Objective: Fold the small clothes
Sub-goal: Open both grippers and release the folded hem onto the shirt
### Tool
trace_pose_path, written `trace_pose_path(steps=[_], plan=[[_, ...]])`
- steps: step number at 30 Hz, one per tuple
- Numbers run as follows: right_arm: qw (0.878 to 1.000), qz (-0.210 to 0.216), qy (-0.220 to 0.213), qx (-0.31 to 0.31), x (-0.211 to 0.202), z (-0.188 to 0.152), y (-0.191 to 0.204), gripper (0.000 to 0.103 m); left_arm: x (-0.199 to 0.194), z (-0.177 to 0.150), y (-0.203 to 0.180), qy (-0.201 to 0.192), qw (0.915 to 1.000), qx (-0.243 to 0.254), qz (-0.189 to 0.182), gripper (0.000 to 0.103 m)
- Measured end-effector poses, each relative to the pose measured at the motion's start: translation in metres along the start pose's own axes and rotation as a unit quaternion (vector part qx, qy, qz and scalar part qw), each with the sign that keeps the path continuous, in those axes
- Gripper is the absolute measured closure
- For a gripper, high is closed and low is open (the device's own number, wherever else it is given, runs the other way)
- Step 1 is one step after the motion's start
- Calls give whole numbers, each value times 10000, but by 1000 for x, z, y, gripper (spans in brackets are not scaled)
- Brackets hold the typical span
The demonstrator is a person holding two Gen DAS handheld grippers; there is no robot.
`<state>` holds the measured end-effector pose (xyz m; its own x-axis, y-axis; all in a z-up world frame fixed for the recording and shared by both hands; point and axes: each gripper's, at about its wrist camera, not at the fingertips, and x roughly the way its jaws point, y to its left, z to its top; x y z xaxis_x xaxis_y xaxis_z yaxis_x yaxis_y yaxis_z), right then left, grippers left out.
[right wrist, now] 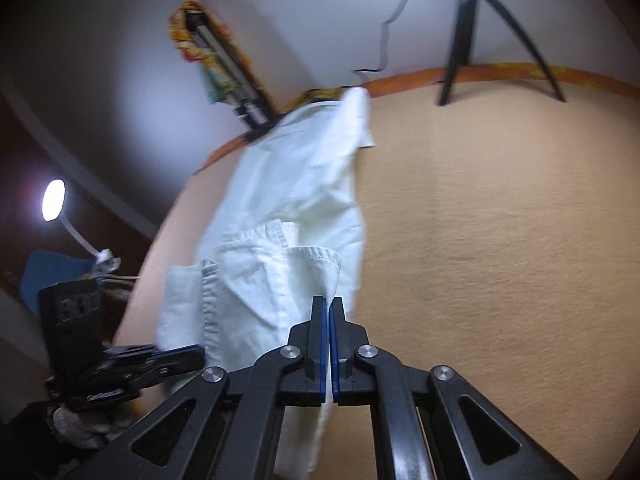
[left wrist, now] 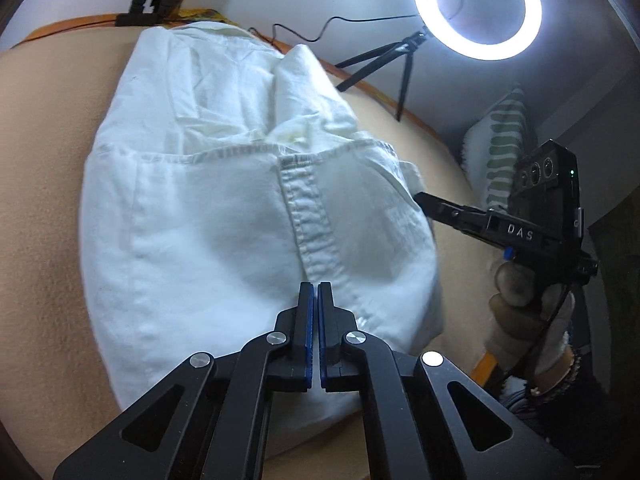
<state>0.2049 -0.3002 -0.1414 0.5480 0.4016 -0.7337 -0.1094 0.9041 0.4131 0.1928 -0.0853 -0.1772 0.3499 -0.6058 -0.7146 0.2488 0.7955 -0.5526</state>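
White garment (left wrist: 224,216), a small buttoned shirt by the look of its placket and pocket seams, lies spread on the tan table (left wrist: 44,184), long axis running near to far. Left gripper (left wrist: 315,286): jaws brought together, blue pads almost touching, tips over the near hem beside the placket; whether any cloth is pinched between them cannot be told. Right gripper (right wrist: 328,300): jaws likewise together, tips at the near right corner of the folded cloth, a strip of white fabric passing beneath the pads; a pinch is not certain. In the left wrist view the right gripper reaches in from the right, its tip touching the shirt's right edge, held by a gloved hand (left wrist: 520,300). Shirt's far end is crumpled, with a collar or sleeve standing up near the far table edge. Wide bare table to the right of the shirt; a narrower strip to its left. Table has an orange rim (right wrist: 500,70). Far right stands a lit ring light (left wrist: 478,8) on a black tripod (right wrist: 464,32). A black clamp stand (left wrist: 152,0) sits at the far left edge. White wall behind.
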Motion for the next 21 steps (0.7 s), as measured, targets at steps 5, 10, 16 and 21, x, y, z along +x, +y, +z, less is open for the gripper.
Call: trace_pose_path(steps=[5, 10, 16, 21], plan=[[9987, 430, 88, 249, 0, 2, -11, 93, -7, -1, 3, -74, 9999, -64, -111, 103], [9983, 528, 17, 244, -26, -10, -11, 70, -40, -3, -2, -471, 9986, 217, -53, 93], [9964, 729, 411, -147, -37, -55, -1, 72, -52, -30, -28, -381, 9943, 993, 94, 93], [9928, 764, 824, -420, -27, -84, 5, 74, -34, -45, -56, -132, 9851, 1704, 197, 93]])
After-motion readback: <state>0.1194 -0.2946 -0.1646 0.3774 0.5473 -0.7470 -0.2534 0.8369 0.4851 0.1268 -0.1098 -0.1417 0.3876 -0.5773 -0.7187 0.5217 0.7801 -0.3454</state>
